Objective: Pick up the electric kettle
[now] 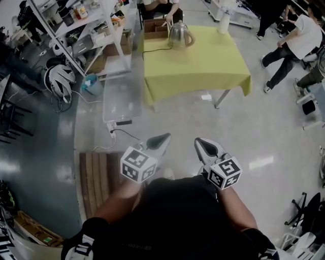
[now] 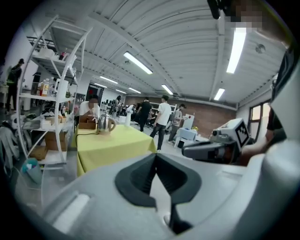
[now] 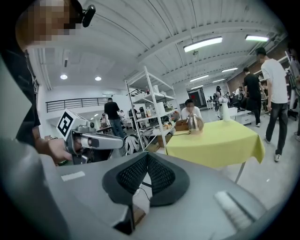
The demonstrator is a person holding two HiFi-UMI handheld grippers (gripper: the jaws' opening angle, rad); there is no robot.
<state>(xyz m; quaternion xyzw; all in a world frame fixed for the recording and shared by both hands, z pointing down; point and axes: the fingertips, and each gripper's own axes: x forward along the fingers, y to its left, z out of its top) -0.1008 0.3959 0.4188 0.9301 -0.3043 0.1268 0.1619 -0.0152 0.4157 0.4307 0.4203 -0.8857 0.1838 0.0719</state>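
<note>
The steel electric kettle (image 1: 180,34) stands at the far edge of a table with a yellow cloth (image 1: 203,71), a black cord running from it to the left. It is small and far off in the left gripper view (image 2: 106,123) and the right gripper view (image 3: 194,123). Both grippers are held close to my body, well short of the table, pointing toward it. My left gripper (image 1: 161,138) (image 2: 155,157) is shut with nothing in it. My right gripper (image 1: 203,143) (image 3: 147,157) is shut and empty too. Each shows in the other's view, the right gripper (image 2: 220,143) and the left gripper (image 3: 93,140).
A white shelving rack (image 1: 86,30) full of items stands left of the table. A seated person (image 1: 161,10) and a cardboard box (image 1: 155,28) are behind the table. A white bottle (image 1: 224,23) stands on its right corner. People walk at the right (image 1: 289,45). A wooden pallet (image 1: 96,177) lies near my left.
</note>
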